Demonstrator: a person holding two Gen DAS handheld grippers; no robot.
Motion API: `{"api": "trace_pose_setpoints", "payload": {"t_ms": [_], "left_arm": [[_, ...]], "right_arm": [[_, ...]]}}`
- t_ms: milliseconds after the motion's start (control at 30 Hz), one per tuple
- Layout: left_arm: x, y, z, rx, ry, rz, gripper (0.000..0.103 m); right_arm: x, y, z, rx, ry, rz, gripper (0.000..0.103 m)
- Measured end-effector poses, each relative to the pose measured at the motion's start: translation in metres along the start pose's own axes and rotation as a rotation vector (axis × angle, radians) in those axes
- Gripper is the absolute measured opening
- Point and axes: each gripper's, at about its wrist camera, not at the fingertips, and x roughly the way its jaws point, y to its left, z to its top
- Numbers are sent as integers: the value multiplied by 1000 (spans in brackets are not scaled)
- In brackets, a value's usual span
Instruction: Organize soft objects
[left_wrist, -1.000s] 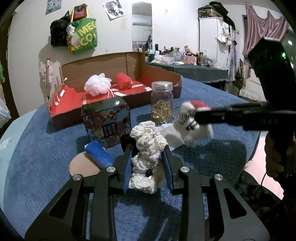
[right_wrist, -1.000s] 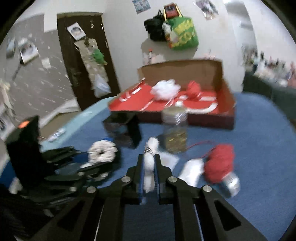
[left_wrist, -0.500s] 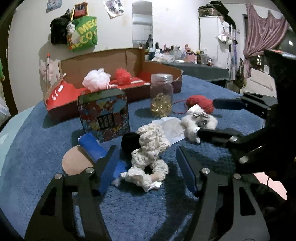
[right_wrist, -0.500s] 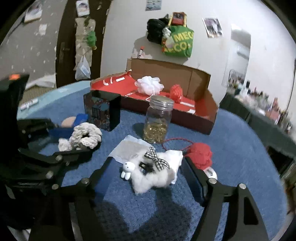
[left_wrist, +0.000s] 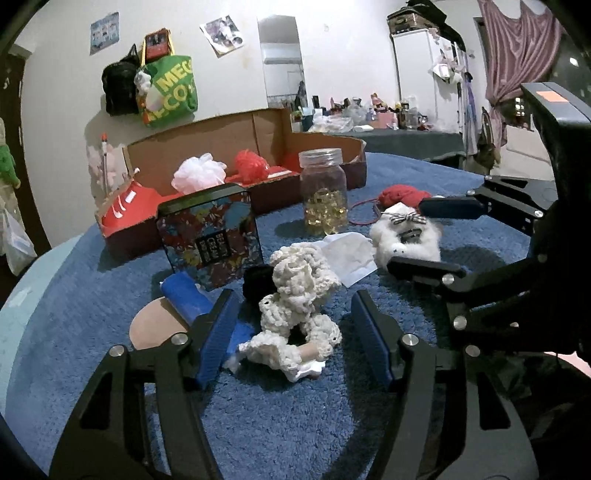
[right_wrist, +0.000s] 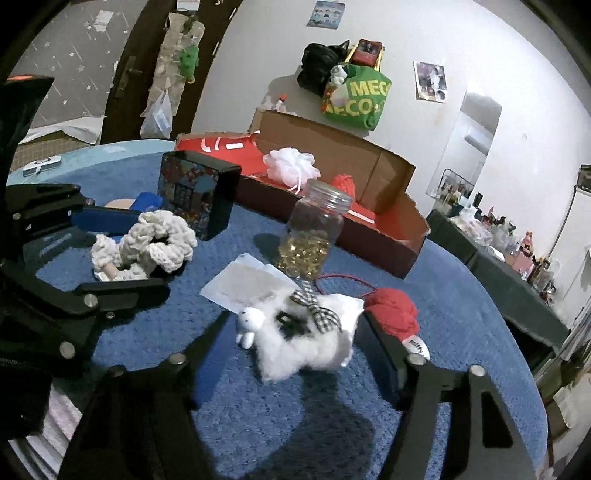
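A cream crochet piece lies on the blue table cover between the blue pads of my left gripper. Its jaws are closing, with a gap still on both sides. A fluffy white toy with a checked bow rests on the cover between the fingers of my right gripper. Those jaws are closing too and do not press it. Each gripper shows in the other's view: the right gripper around the fluffy toy, the left gripper around the crochet piece.
An open cardboard box with red lining at the back holds a white pouf and a red pouf. A glass jar, a patterned box, a red yarn ball, a paper and a blue roll stand around.
Both grippers were shut on their soft items in the air. They came down and opened, leaving the crochet piece and fluffy toy on the cover. The jaws have since narrowed a little.
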Motion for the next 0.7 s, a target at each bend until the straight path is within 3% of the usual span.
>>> {"api": "trace_pose_setpoints", "payload": {"t_ms": [67,300,367,400,433,600,700], "left_arm": [[0,0,-2,0,-6,14,52],[-3,2,-3,-5,-31,20,34],[-4,3,-2,-7,-34,19,34],[-4,3,-2,-7,-35,18,34],[-4,3,-2,-7,-35,18,34],[-3,3,0,2,-32,22,34],[-4,3,0,4,-34,24,34]], "right_arm": [[0,1,-1,2,-4,3,57],[-3,-1,-3,30,-25,13,50],[-6,-4,-2,49,-37,23,43],[-7,-6,-1,57,-42,22,28],[-7,-7,-1,62,-37,24,22],[-6,-10,-2,76,-34,37,23],[-8,-9,-3,73,-47,34,40]]}}
